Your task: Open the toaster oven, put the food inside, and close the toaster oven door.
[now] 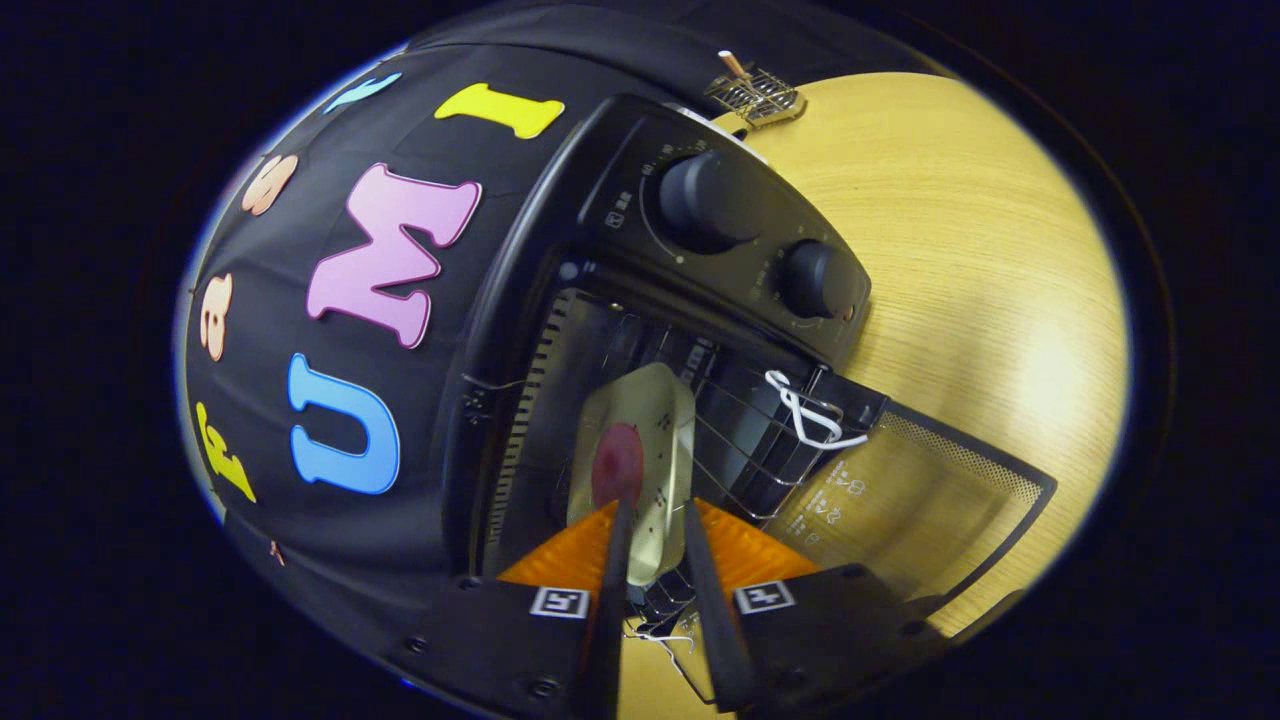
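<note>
I am looking along the tool [655,545] into the open toaster oven [650,300], and the whole view is rolled sideways, so the oven is lying tilted across my picture. The tool's two dark fingers [612,570] are sitting close together with a small pale plate [645,440] between them; the near edge of the plate is running down into the narrow gap, and both fingers appear to be pressing on it, so I am reading the tool as clenched on the plate. A round reddish piece of food [617,465] is resting on the plate, just ahead of the fingertips.

The plate is reaching into the oven's cavity, over the wire rack [745,440] (I cannot tell whether it is touching the rack or hanging just above it). The glass door [900,500] is hanging fully open, folded down toward the wooden tabletop [980,300], and a white cord [810,415] is looped at the door's hinge side near the rack. Two black knobs [705,200] are sitting on the control panel beside the cavity. Beyond the oven, at the far edge of the tabletop, a small wire basket with a wooden handle [755,95] is lying well apart from everything else.
</note>
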